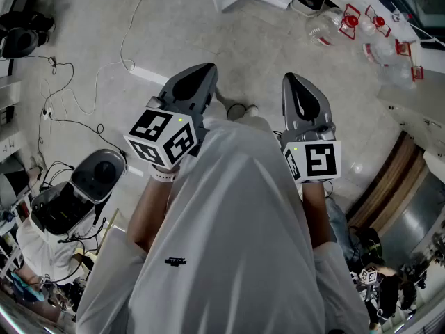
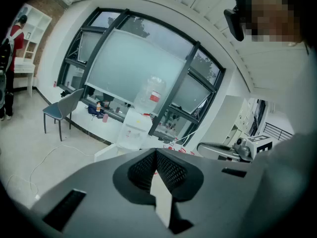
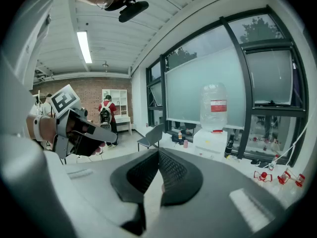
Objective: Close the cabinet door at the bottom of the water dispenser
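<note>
The jaws of the left gripper (image 2: 156,153) are pressed together on nothing. Those of the right gripper (image 3: 159,153) are likewise closed, empty. The water dispenser (image 3: 208,142) is untouched.

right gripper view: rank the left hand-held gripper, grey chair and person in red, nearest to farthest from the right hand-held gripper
1. Left hand-held gripper, close by at the left.
2. Grey chair, mid-floor beside the windows.
3. Person in red, far back by the white shelves.
</note>
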`<state>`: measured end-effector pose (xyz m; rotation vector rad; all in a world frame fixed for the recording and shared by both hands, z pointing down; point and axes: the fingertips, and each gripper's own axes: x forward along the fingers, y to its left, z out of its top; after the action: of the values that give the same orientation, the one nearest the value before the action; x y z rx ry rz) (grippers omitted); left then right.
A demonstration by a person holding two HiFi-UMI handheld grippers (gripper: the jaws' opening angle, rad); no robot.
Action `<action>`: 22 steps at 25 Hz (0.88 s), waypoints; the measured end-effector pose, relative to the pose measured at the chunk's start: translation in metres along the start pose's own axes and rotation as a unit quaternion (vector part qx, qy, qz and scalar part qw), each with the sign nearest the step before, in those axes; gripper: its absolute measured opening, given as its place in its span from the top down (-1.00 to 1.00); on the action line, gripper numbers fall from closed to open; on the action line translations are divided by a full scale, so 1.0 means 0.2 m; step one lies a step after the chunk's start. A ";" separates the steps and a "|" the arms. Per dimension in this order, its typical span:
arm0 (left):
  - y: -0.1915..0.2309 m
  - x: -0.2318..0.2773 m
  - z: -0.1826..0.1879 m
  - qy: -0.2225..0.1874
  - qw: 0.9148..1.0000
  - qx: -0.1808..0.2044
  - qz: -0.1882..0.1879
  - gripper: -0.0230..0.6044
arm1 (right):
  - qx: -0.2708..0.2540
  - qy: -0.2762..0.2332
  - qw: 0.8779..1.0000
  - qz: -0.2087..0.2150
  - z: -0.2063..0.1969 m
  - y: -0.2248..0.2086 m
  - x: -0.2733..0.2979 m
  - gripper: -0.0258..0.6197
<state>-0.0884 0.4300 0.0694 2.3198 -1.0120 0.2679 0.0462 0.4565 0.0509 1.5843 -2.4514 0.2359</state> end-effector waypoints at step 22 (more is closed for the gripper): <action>0.60 -0.26 0.19 -0.029 1.000 -0.010 0.007 0.91 | 0.035 -0.002 0.999 0.031 0.17 0.39 0.49 0.89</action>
<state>-0.2128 0.3747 0.0701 2.3143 -1.0548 0.1959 -0.0666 0.3937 0.0434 1.5400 -2.5234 0.3330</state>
